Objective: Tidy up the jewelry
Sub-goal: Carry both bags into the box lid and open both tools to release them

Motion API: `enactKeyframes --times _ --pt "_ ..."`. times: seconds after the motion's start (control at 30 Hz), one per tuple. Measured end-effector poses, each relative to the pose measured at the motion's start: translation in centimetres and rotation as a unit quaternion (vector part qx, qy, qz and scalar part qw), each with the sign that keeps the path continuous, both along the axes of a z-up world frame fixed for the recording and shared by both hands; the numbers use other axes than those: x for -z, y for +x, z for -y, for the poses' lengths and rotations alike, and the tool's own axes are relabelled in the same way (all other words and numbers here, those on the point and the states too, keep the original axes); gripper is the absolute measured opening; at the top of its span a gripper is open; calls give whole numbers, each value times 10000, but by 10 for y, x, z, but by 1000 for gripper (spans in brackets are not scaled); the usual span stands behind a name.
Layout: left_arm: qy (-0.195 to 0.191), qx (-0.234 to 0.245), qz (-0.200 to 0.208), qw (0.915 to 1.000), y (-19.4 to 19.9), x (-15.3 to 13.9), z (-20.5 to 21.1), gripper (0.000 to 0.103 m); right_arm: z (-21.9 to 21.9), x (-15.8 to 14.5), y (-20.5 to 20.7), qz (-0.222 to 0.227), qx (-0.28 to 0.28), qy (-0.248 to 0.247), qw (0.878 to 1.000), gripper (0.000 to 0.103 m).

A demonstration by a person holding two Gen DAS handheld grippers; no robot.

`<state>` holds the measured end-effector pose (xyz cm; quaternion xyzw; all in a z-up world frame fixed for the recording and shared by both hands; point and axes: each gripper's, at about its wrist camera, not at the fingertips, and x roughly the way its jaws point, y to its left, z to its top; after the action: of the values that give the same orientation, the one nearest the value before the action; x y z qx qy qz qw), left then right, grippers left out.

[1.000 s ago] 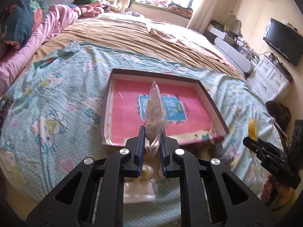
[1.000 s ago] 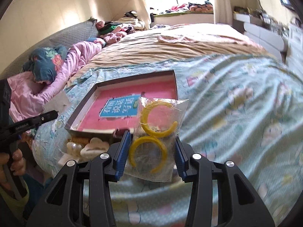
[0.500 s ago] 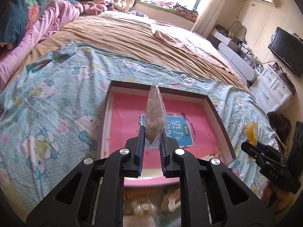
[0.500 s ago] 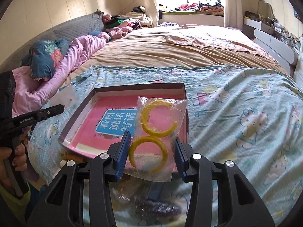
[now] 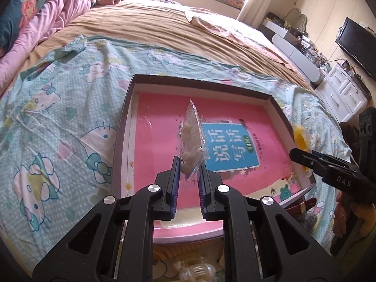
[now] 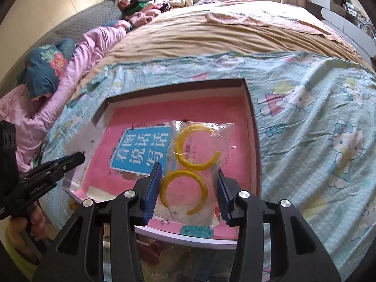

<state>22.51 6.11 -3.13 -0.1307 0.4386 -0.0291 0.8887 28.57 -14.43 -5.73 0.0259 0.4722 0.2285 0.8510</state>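
A shallow brown-walled box (image 5: 131, 98) with a pink printed floor lies on the bedspread; it also shows in the right wrist view (image 6: 250, 108). My left gripper (image 5: 188, 171) is shut on a clear packet of pale beads (image 5: 191, 138), held edge-on above the box floor. My right gripper (image 6: 190, 181) is shut on a clear packet with two yellow open bangles (image 6: 195, 162), held over the box's near right part. The right gripper (image 5: 333, 171) shows at the right of the left wrist view, the left gripper (image 6: 47, 171) at the left of the right wrist view.
The box lies on a teal cartoon-print bedspread (image 5: 58, 122). More jewelry pieces, some in clear packets (image 5: 195, 270), and a dark red one (image 6: 150, 249), lie in front of the box's near wall. Pink bedding (image 6: 77, 63) is piled at the far left; white drawers (image 5: 345, 91) stand right.
Both grippers have moved forward with their packets, from in front of the box's near wall to over its pink floor. Both packets stay gripped.
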Motion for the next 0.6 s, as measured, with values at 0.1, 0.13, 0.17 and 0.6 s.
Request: enactKeyframes --times 0.1,0.13,0.17,0.6 --pt "28 2 -52 10000 2 4 -1 8 -3 6 2 -65 20 -98 9999 42" --pt "30 -3 -65 10000 2 5 -1 8 -4 8 3 -91 38 -107 9999 42" --pt "35 8 -82 10000 2 6 -1 8 -4 9 3 -111 47 -114 9999 42" --pt "55 134 -219 9997 4 13 0 11 0 22 5 -390 233 -136 9989 48"
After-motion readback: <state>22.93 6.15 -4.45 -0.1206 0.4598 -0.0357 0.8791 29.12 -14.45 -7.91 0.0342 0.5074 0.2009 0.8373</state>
